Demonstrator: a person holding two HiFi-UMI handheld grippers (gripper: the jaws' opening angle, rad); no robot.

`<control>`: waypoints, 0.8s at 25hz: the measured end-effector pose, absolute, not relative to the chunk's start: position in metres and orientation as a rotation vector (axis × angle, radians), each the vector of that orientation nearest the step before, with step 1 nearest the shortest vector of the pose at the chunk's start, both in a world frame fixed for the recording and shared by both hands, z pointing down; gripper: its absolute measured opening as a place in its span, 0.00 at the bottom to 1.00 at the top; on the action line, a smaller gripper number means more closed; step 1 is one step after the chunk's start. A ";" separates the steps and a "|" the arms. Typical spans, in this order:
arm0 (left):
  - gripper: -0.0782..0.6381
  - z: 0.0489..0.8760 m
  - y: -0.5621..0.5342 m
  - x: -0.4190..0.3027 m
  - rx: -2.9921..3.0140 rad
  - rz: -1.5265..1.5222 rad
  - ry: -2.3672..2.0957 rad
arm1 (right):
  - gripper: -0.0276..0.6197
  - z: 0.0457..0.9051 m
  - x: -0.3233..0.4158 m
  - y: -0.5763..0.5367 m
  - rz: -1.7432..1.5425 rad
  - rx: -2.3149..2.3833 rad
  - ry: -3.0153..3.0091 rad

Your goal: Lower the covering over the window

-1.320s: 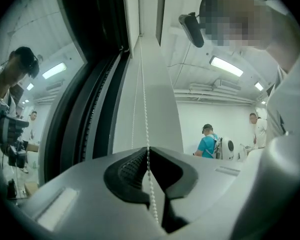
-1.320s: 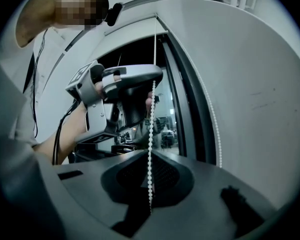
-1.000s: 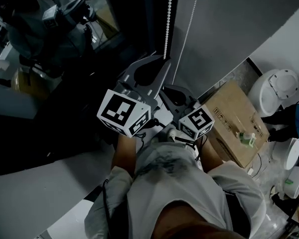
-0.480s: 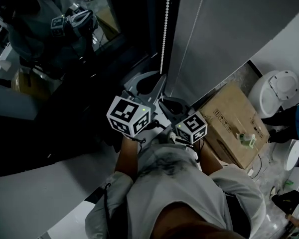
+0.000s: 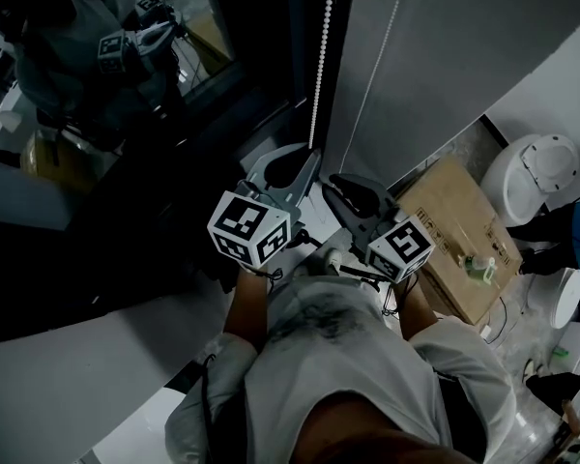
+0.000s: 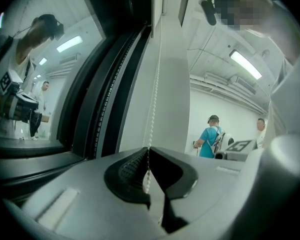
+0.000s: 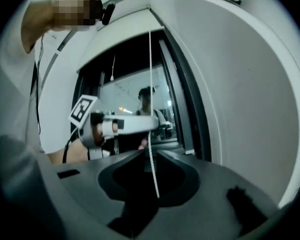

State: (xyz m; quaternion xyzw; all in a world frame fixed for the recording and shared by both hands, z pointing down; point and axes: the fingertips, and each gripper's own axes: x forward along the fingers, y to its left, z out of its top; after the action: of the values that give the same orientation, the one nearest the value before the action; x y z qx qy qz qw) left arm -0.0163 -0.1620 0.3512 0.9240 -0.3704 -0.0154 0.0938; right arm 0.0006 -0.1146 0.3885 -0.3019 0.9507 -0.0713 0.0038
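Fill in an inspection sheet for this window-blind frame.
Surface: speckled floor, partly covered.
Job's things: grey blind beside uncovered dark window glass; bead chain hanging.
Clutter: cardboard box, white round units.
Tongs: left tongs shut on the chain; right tongs slightly open around its other strand.
Cables: black lead by the left handle.
Surroundings: person in blue behind.

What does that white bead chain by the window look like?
The bead chain is a string of tiny white balls, plastic by the look, hanging straight down along the dark window frame beside the grey blind. The left tongs are shut on it; a strand also hangs between the right tongs, which stand apart.
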 end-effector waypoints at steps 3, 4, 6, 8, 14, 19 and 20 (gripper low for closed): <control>0.13 0.351 -0.158 -0.014 2.747 -0.053 -1.085 | 0.19 0.337 0.006 -0.119 -0.103 -0.928 2.916; 0.13 0.351 -0.156 -0.013 2.750 -0.057 -1.079 | 0.19 0.322 0.007 -0.120 -0.059 -0.924 2.901; 0.13 0.350 -0.153 -0.011 2.756 -0.062 -1.068 | 0.19 0.291 0.008 -0.123 0.018 -0.908 2.861; 0.13 0.350 -0.149 -0.008 2.762 -0.063 -1.058 | 0.19 0.268 0.007 -0.128 0.075 -0.890 2.827; 0.13 0.350 -0.143 0.000 2.776 -0.053 -1.032 | 0.19 0.235 -0.003 -0.137 0.135 -0.819 2.798; 0.13 0.349 -0.139 0.003 2.785 -0.056 -1.017 | 0.15 0.222 -0.012 -0.141 0.191 -0.821 2.788; 0.13 0.349 -0.139 0.003 2.785 -0.057 -1.016 | 0.09 0.221 -0.013 -0.142 0.195 -0.830 2.786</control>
State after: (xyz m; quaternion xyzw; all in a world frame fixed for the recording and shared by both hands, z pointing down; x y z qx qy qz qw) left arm 0.0034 -0.1392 0.3489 0.9356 -0.3414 -0.0190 0.0880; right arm -0.0129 -0.1419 0.2213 -0.2832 0.9500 0.0664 0.1138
